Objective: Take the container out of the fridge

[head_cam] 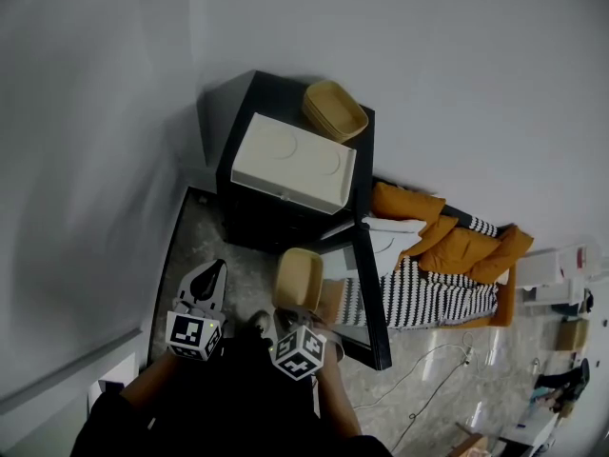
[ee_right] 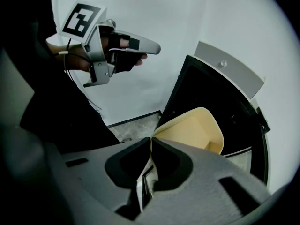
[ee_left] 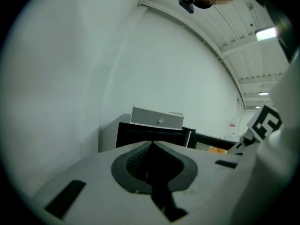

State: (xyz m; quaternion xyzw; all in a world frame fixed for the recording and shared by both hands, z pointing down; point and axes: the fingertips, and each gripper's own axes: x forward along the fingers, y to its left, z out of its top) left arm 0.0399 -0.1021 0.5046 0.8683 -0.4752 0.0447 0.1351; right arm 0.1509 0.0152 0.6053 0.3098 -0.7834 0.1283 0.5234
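Observation:
A tan plastic container (head_cam: 298, 279) hangs in front of the small black fridge (head_cam: 249, 219), just outside its open door (head_cam: 373, 298). My right gripper (head_cam: 293, 312) is shut on the container's near rim; in the right gripper view the jaws (ee_right: 151, 139) pinch the rim edge and the container (ee_right: 194, 130) tilts away from them before the dark fridge interior (ee_right: 211, 95). My left gripper (head_cam: 213, 272) is held to the left of it, shut with nothing in it. In the left gripper view its closed tips (ee_left: 151, 144) point toward the fridge (ee_left: 140, 134).
A white box (head_cam: 293, 163) and a second tan container (head_cam: 335, 109) sit on top of the fridge. Right of the open door lie an orange jacket (head_cam: 461, 248) and a striped cloth (head_cam: 423, 298). A cable (head_cam: 433, 365) runs over the floor. A grey wall stands at left.

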